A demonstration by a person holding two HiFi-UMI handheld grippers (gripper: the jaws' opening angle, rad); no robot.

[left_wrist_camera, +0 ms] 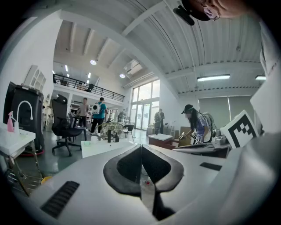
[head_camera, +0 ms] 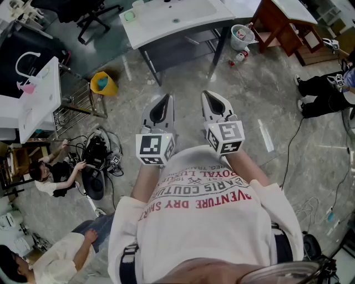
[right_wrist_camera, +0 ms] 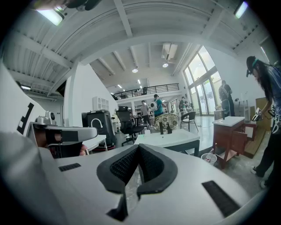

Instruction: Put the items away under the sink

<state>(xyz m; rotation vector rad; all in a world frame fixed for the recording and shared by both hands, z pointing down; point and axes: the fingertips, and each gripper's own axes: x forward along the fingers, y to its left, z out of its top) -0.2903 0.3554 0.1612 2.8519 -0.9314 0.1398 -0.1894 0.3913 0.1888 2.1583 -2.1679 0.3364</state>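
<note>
The white sink counter (head_camera: pixel 172 16) stands ahead on dark legs, with a grey shelf (head_camera: pixel 183 47) under it. Beside its right leg, a white bin (head_camera: pixel 242 36) holds some items, and small bottles (head_camera: pixel 238 57) lie on the floor. My left gripper (head_camera: pixel 162 100) and right gripper (head_camera: pixel 211 95) are held side by side at chest height, well short of the sink, jaws pointing at it. Both are shut with nothing between them. In the left gripper view the left gripper (left_wrist_camera: pixel 141 147) has its jaws pressed together. The right gripper (right_wrist_camera: pixel 138 147) looks the same, with the counter (right_wrist_camera: pixel 169 138) beyond.
A yellow bucket (head_camera: pixel 103 83) and a wire rack (head_camera: pixel 75 108) stand to the left by another white sink unit (head_camera: pixel 39 100). At right is a wooden cabinet (head_camera: pixel 283 25). People sit on the floor at lower left (head_camera: pixel 52 175), and a person stands at right (head_camera: pixel 324 91).
</note>
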